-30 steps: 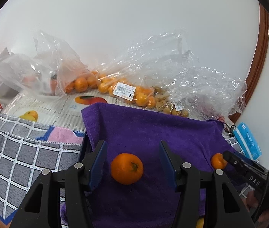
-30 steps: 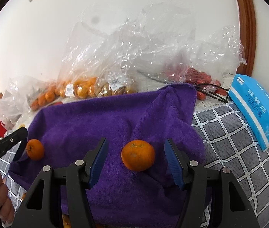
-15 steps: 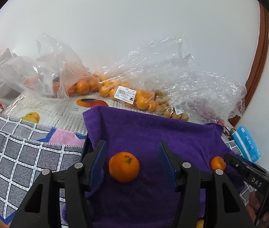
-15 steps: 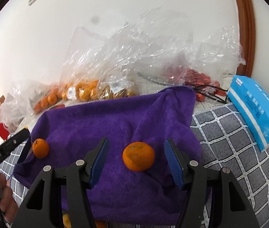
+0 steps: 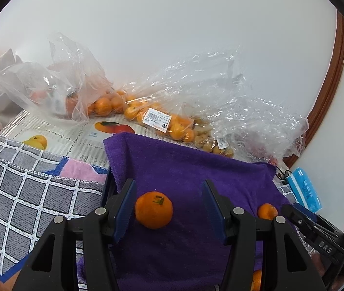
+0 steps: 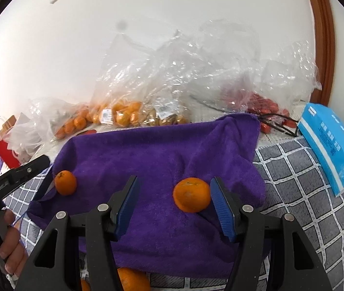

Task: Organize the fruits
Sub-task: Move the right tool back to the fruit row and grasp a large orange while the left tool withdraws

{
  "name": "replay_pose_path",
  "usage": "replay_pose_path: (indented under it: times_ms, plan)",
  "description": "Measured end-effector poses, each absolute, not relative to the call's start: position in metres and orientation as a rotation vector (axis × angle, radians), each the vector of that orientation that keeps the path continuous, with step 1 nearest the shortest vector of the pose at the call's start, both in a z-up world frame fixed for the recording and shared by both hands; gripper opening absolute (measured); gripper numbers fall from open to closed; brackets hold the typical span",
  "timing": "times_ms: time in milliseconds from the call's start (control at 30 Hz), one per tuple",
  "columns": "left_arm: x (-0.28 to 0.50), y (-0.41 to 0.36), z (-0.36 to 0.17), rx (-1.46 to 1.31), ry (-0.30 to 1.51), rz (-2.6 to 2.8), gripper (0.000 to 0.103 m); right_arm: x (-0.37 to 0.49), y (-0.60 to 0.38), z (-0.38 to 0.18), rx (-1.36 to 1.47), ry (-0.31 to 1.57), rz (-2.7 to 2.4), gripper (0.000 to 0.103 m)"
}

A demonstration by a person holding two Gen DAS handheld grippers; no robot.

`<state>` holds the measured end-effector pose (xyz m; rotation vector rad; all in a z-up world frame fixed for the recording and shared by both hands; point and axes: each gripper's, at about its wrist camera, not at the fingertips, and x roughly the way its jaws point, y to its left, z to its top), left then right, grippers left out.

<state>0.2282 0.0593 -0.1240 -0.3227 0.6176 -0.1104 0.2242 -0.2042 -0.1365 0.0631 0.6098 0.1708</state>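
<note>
Towel (image 5: pixel 191 169) in purple is lying spread over most of the table, draped on a grey checked cloth (image 6: pixel 312 194) that is showing at both sides. Behind it, clear plastic bags (image 5: pixel 196 92) are sitting bunched against the white wall, one holding small oranges (image 5: pixel 133 111) under a white price label, another holding red fruit (image 6: pixel 264 104) at the far right. A blue packet (image 6: pixel 329 140) is lying on the checked cloth just right of the towel.

The left gripper (image 5: pixel 169 205) is standing wide open, released, its blue pads well apart. A mandarin (image 5: pixel 154 209), stem up, is resting on the towel between them, close beside the left pad (image 5: pixel 125 208) though whether it is touching cannot be told; the other pad is standing clear of it.

The right gripper (image 6: pixel 174 205) is likewise spread wide and clenching nothing. A second mandarin (image 6: pixel 191 194) is sitting on the towel between its pads, pressed close to the right pad (image 6: pixel 221 206), with a broad gap on the other side.

More orange fruit (image 6: pixel 130 278) is peeking out below the towel's near edge, in the right wrist view.
</note>
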Motion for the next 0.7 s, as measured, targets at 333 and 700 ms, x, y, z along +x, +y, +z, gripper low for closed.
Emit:
replay_pose_path:
  times_ms: [333, 700]
  plan:
    - [0.226, 0.062, -0.12, -0.339, 0.603, -0.113, 0.053, 0.186, -0.207, -0.138, 0.101, 0.645, 0.172, 0.055]
    - [0.222, 0.059, -0.12, -0.339, 0.593, -0.117, 0.053, 0.136, -0.184, -0.184, 0.056, 0.775, 0.246, 0.053]
